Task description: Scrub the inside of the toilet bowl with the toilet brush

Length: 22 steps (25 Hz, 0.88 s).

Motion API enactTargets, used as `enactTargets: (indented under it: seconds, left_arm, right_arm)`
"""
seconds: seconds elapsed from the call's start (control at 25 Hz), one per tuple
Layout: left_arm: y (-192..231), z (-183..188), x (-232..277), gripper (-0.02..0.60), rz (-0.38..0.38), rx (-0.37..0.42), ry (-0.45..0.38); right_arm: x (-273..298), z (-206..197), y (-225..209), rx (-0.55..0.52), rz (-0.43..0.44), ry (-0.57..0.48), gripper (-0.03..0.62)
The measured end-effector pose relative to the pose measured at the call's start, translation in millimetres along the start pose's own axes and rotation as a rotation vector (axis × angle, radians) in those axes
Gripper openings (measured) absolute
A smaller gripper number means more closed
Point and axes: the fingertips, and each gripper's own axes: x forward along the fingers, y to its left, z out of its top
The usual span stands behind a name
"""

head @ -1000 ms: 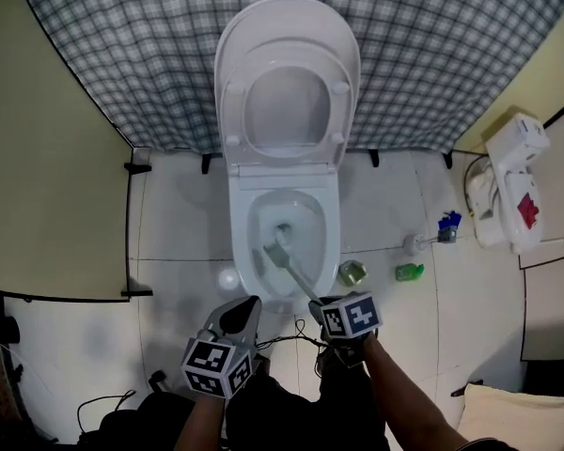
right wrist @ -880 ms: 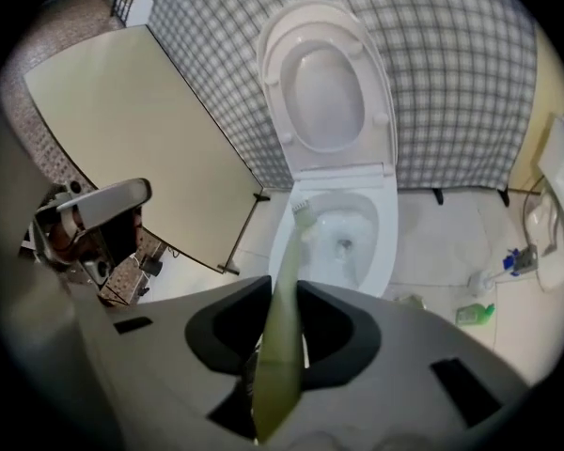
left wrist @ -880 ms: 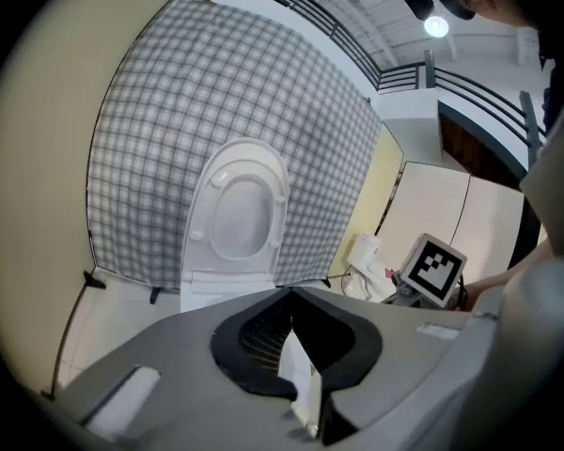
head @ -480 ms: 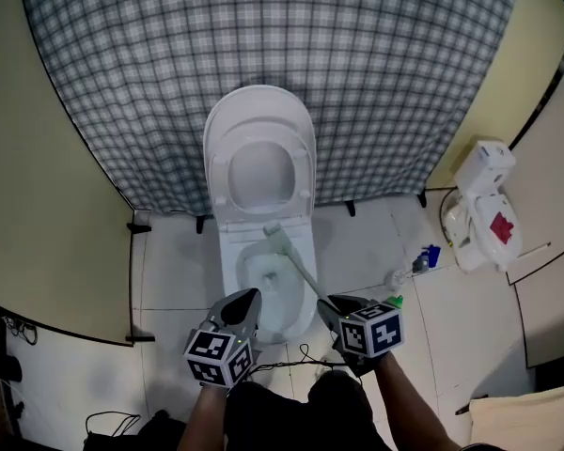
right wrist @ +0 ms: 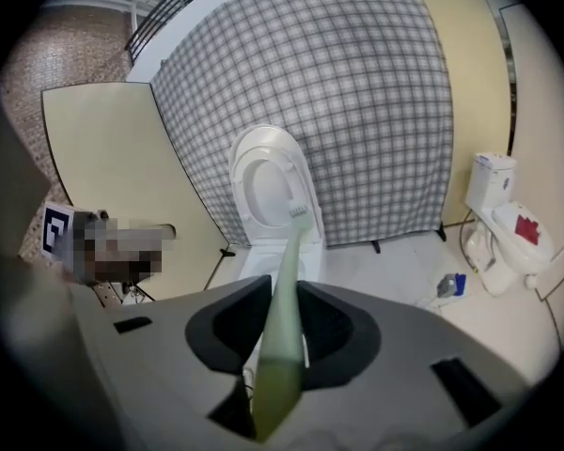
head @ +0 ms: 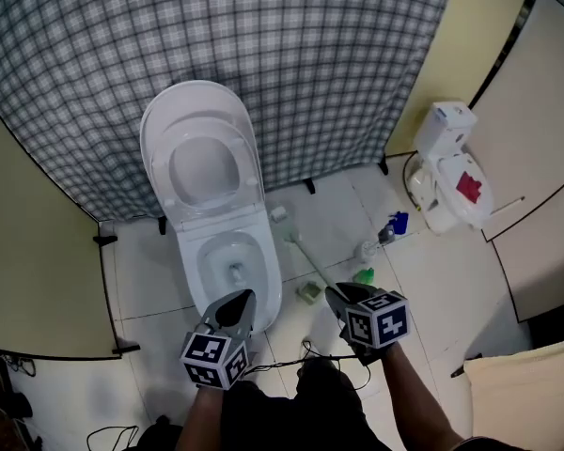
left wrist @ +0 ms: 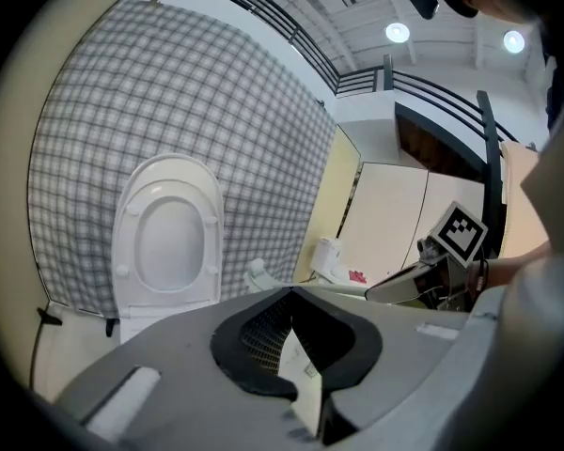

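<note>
1. Toilet brush (right wrist: 287, 318) is clamped in the right gripper (right wrist: 282, 289). Its jaws stand partway closed and press on the pale green handle from both sides.
2. The left gripper (left wrist: 291, 291) has its tips together with nothing between them. From above it hangs over the front edge of the toilet bowl (head: 263, 252).
3. The right gripper view sets the bristle head against the raised seat and lid (right wrist: 268, 181), as if it were at the toilet. The head view shows the brush clear of the bowl, with the head over the floor tiles (head: 334, 209) just right of the toilet.
4. Only the left gripper view shows ceiling lights (left wrist: 397, 33) and a dark railing (left wrist: 432, 87) above the checked curtain (left wrist: 122, 92).
5. A yellow panel (head: 38, 280) closes in the left side of the toilet.
6. To the right the floor is more open, with a green bottle (head: 364, 275) and a blue bottle (head: 398, 222) near a second white fixture (head: 446, 172).
7. A dark cable (head: 305, 350) trails on the tiles between the two grippers.
</note>
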Motion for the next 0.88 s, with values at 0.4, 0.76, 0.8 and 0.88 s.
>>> enactTargets:
  seconds: [0.4, 0.76, 0.8, 0.88]
  left_arm:
    - [-36.2, -75.4, 56.5, 0.005, -0.049, -0.002, 0.121]
    - [-34.4, -149.7, 101.0, 0.005, -0.066, -0.042, 0.205]
    - [-33.4, -156.8, 104.5, 0.005, -0.066, -0.047, 0.213]
    - [-30.5, -169.2, 111.2, 0.005, -0.062, -0.056, 0.222]
  right_arm:
    - [27.5, -75.4, -85.5, 0.021, -0.088, 0.193, 0.104]
    - [103.0, -170.4, -154.6, 0.084, -0.131, 0.442, 0.104]
    - [113.3, -181.6, -159.3, 0.092, -0.128, 0.469, 0.104]
    - [133.6, -202.4, -167.5, 0.100, -0.120, 0.519, 0.104]
